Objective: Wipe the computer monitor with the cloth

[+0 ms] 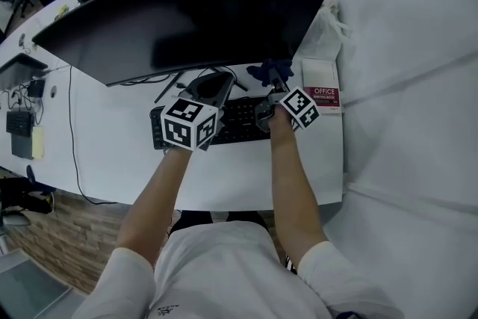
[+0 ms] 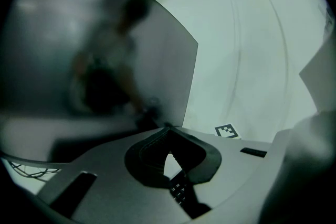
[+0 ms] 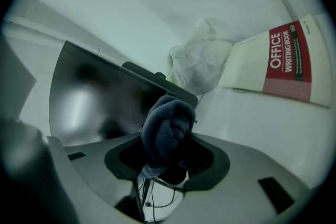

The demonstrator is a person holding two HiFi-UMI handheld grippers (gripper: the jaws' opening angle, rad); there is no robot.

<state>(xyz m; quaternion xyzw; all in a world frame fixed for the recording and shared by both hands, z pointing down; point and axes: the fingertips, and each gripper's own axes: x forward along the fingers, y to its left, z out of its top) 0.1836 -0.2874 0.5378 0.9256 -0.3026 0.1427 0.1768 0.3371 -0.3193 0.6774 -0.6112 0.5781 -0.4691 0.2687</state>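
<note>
One red-and-white pad (image 3: 283, 60) reading "OFFICE WRITING BOOK" sits right of one wide black monitor (image 1: 187, 19). Right gripper (image 3: 168, 157) pinches one dark blue fluffy cloth (image 3: 167, 123) under the screen's lower corner; left gripper (image 2: 167, 131) is closed, empty.

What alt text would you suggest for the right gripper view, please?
The right gripper holds a bunched dark blue cloth in its jaws, near the corner of a dark monitor. Beyond, a crumpled white bag and a writing book lie on the white desk.

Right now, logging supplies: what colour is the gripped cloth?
It's a dark blue fluffy cloth, clearest in the right gripper view.
</note>
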